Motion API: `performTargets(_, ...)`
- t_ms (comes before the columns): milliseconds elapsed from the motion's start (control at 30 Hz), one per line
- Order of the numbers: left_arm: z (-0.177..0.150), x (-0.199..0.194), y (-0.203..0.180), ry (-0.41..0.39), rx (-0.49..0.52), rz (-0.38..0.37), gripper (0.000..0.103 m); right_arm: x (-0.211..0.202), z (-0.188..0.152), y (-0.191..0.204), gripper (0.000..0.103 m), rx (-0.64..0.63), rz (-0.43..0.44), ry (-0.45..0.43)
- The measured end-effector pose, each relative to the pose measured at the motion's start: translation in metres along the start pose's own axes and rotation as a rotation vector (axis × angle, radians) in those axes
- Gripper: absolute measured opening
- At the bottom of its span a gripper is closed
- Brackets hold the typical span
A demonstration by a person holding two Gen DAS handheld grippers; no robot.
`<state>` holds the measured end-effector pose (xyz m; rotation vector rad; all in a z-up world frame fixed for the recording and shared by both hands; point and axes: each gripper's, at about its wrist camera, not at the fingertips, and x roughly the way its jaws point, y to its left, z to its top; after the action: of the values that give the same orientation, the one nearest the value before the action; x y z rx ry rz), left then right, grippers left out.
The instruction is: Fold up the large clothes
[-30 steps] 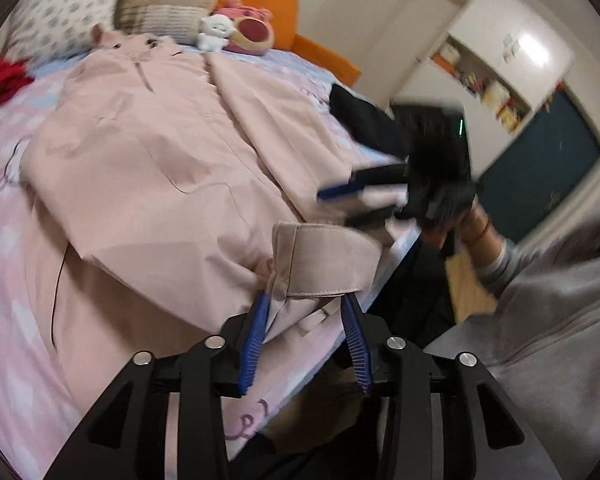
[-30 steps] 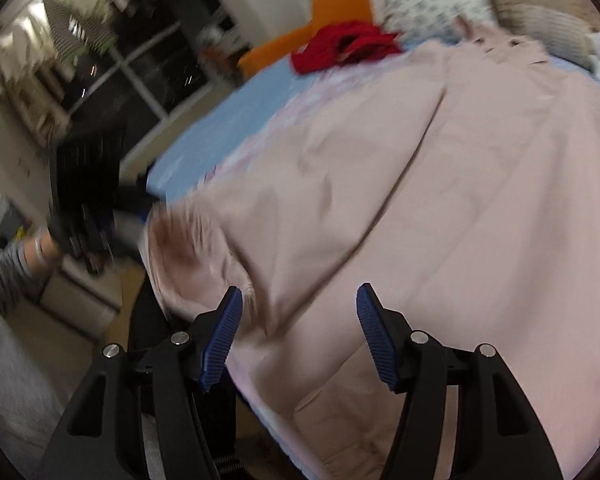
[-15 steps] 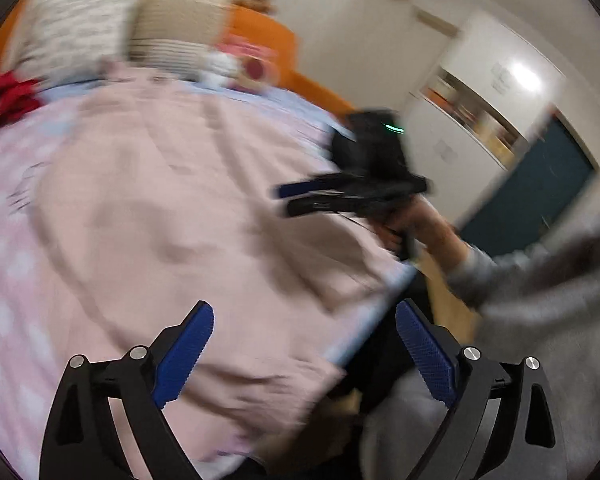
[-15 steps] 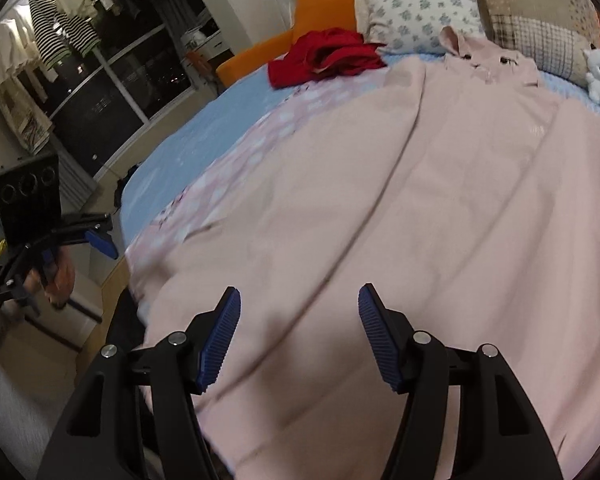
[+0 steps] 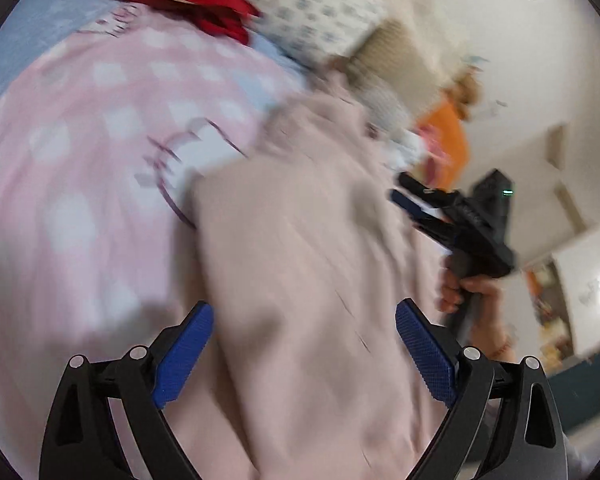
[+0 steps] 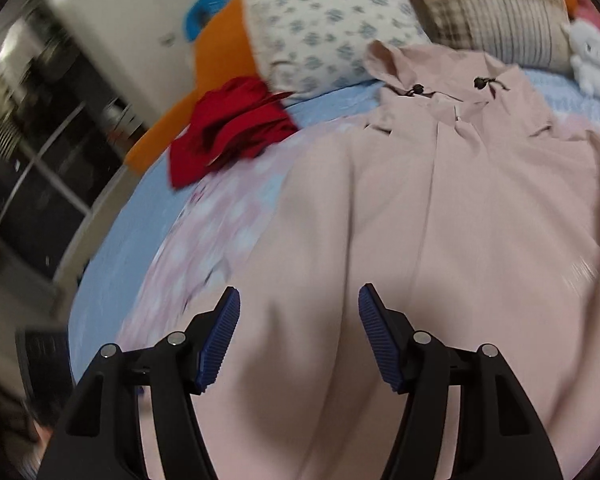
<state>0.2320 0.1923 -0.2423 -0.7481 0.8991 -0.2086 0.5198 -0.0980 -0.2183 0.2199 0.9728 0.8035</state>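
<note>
A pale pink hooded coat [image 6: 460, 220] lies spread front-up on the bed, its hood [image 6: 440, 76] toward the pillows. My right gripper [image 6: 300, 340] hovers open over the coat's lower half with nothing between its blue pads. My left gripper [image 5: 304, 354] stands wide open above the coat [image 5: 300, 280] near its left edge, and it holds nothing. In the left wrist view, the right gripper [image 5: 412, 204] shows at the right, held by a hand [image 5: 472, 292]. The picture is blurred by motion.
A pink patterned blanket [image 5: 80, 160] covers the blue sheet [image 6: 112, 248]. A red garment [image 6: 228, 132] lies by the flowered pillow [image 6: 324, 24]. A checked pillow [image 6: 496, 12], a white plush toy [image 6: 588, 60] and an orange cushion [image 6: 216, 52] line the head. A dark window [image 6: 40, 184] is at left.
My left gripper let go of the folded coat piece, opened wide and swung left over the coat. My right gripper swept across the coat toward its middle, jaws unchanged.
</note>
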Motion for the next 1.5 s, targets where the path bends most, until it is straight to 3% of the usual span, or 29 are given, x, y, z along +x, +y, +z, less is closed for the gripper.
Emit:
performTargets(33,0.015,0.009,0.0,-0.002,0.002,0.127,0.094,0.013,0.014,-0.003,0.061,0.018,-0.01,-0.004)
performTargets(67,0.024,0.012,0.002,-0.011,-0.008,0.183,0.093,0.021,0.025,-0.007,0.061,0.031,-0.032,-0.021)
performTargets(100,0.035,0.016,0.005,-0.034,-0.033,0.171,0.093,0.027,0.034,-0.006,0.061,0.038,-0.047,-0.041)
performTargets(167,0.046,0.02,0.013,-0.071,-0.087,0.067,0.093,0.044,0.051,-0.006,0.061,0.028,-0.047,-0.044)
performTargets(233,0.055,0.034,0.02,-0.05,-0.154,-0.003,0.093,0.066,0.06,0.0,0.058,0.003,-0.094,0.009)
performTargets(267,0.057,0.043,0.022,-0.026,-0.179,-0.025,0.092,0.079,0.064,0.002,0.05,-0.014,-0.12,0.05)
performTargets(300,0.056,0.054,0.026,0.008,-0.212,-0.063,0.078,0.086,0.068,0.003,0.041,-0.025,-0.124,0.065)
performTargets(333,0.055,0.059,0.027,0.019,-0.234,-0.074,0.072,0.09,0.071,0.007,0.038,-0.031,-0.114,0.059)
performTargets(367,0.051,0.062,0.029,0.009,-0.252,-0.084,0.062,0.089,0.072,0.011,0.027,-0.039,-0.098,0.041)
performTargets(400,0.049,0.06,0.03,-0.027,-0.261,-0.105,0.045,0.09,0.076,0.017,0.02,-0.055,-0.072,0.025)
performTargets(467,0.05,0.061,0.032,-0.073,-0.252,-0.107,0.021,0.094,0.084,0.036,0.014,-0.131,-0.04,0.007)
performTargets(600,0.05,0.047,0.047,-0.216,-0.291,-0.159,0.013,0.108,0.095,0.071,0.012,-0.315,-0.019,-0.016)
performTargets(700,0.041,0.029,0.054,-0.334,-0.299,-0.105,0.012,0.122,0.103,0.063,0.013,-0.341,-0.064,-0.025)
performTargets(733,0.037,0.026,0.053,-0.362,-0.297,-0.037,0.012,0.127,0.103,0.057,0.019,-0.333,-0.082,-0.012)
performTargets(833,0.035,0.033,0.042,-0.364,-0.267,0.103,0.01,0.159,0.086,0.045,0.025,-0.352,-0.291,0.036)
performTargets(900,0.032,0.035,0.036,-0.36,-0.235,0.157,0.011,0.173,0.077,0.044,0.033,-0.343,-0.366,0.081)
performTargets(967,0.03,0.033,0.033,-0.333,-0.212,0.16,0.013,0.164,0.075,0.046,0.04,-0.317,-0.335,0.064)
performTargets(1033,0.023,0.018,0.033,-0.327,-0.21,0.153,0.017,0.142,0.076,0.05,0.061,-0.306,-0.287,0.022)
performTargets(1167,0.012,-0.018,0.022,-0.32,-0.146,0.171,0.025,0.065,0.076,0.058,0.063,-0.304,-0.195,-0.059)
performTargets(1267,-0.008,-0.046,-0.002,-0.288,-0.067,0.156,0.031,0.004,0.053,0.065,0.063,-0.324,-0.156,-0.062)
performTargets(1400,-0.052,-0.075,-0.047,-0.221,0.077,0.174,0.06,-0.069,-0.005,0.068,0.065,-0.325,-0.077,-0.035)
performTargets(1500,-0.086,-0.08,-0.071,-0.151,0.133,0.135,0.065,-0.099,-0.059,0.07,0.065,-0.332,-0.011,0.013)
